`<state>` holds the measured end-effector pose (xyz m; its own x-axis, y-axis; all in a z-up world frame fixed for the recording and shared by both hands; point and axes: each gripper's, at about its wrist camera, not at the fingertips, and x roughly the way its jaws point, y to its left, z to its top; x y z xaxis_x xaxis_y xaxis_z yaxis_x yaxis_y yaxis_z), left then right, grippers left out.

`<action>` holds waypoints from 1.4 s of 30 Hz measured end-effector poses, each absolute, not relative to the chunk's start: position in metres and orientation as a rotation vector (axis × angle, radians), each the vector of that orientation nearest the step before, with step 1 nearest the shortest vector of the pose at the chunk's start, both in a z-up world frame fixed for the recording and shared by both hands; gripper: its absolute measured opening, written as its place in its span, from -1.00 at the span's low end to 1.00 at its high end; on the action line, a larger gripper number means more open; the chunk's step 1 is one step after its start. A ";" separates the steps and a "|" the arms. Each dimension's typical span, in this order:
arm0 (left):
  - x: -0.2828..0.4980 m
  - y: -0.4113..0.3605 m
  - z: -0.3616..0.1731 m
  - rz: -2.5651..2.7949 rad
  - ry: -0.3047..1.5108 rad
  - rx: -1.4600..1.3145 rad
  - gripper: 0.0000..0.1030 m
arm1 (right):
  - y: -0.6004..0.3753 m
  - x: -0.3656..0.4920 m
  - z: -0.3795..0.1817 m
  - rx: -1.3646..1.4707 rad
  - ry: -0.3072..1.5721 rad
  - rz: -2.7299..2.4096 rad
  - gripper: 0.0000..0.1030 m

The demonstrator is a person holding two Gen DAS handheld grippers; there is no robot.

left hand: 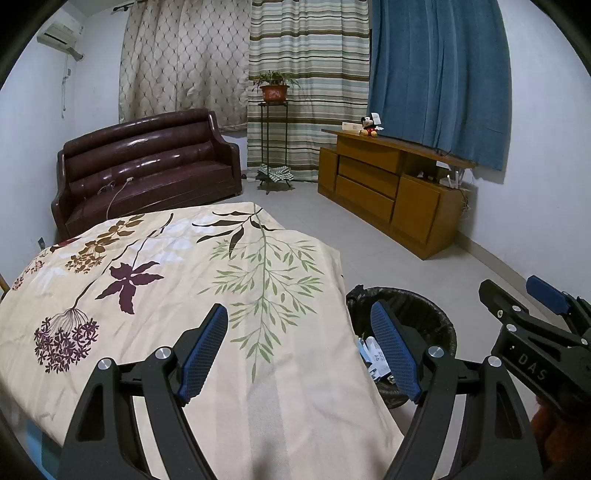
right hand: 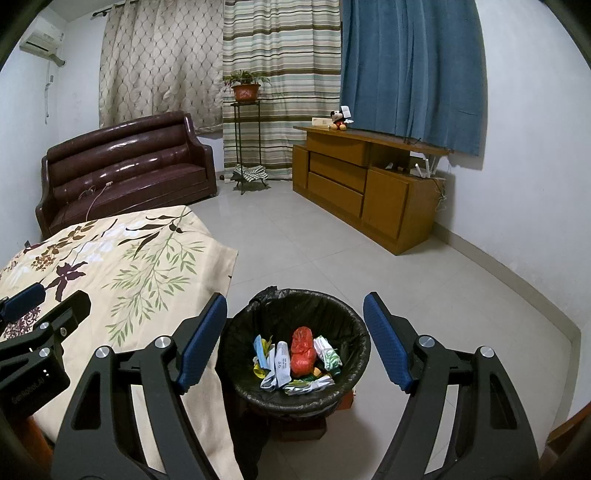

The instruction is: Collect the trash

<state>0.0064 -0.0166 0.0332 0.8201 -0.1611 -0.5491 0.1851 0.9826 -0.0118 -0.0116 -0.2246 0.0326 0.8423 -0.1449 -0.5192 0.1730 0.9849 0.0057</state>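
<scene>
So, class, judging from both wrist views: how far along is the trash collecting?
Done: wrappers and a red bag lie in the black-lined bin. In hand: nothing; left gripper and right gripper are open, empty. Left: no loose trash visible on the bedspread or floor.

Floral bedspread [left hand: 177, 295] covers bed, lower left. Dark-brown leather sofa [right hand: 125, 166] against left wall, cable lying on seat. Potted plant [right hand: 245, 86] on tall metal stand before striped curtain [right hand: 288, 55]. Wooden cabinet [right hand: 369, 184] along right wall; Mickey Mouse plush [right hand: 338, 119] on top. Blue curtain [right hand: 413, 70] behind cabinet. Air conditioner [left hand: 61, 33] high on left wall.
</scene>
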 end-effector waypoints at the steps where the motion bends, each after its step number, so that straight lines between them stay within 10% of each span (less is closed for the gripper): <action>1: 0.006 -0.017 0.033 -0.185 0.581 0.043 0.50 | -0.224 -0.011 0.032 0.052 0.544 -0.168 0.45; 42: 0.001 -0.024 0.032 -0.184 0.559 0.031 0.64 | -0.223 -0.012 0.032 0.050 0.546 -0.168 0.45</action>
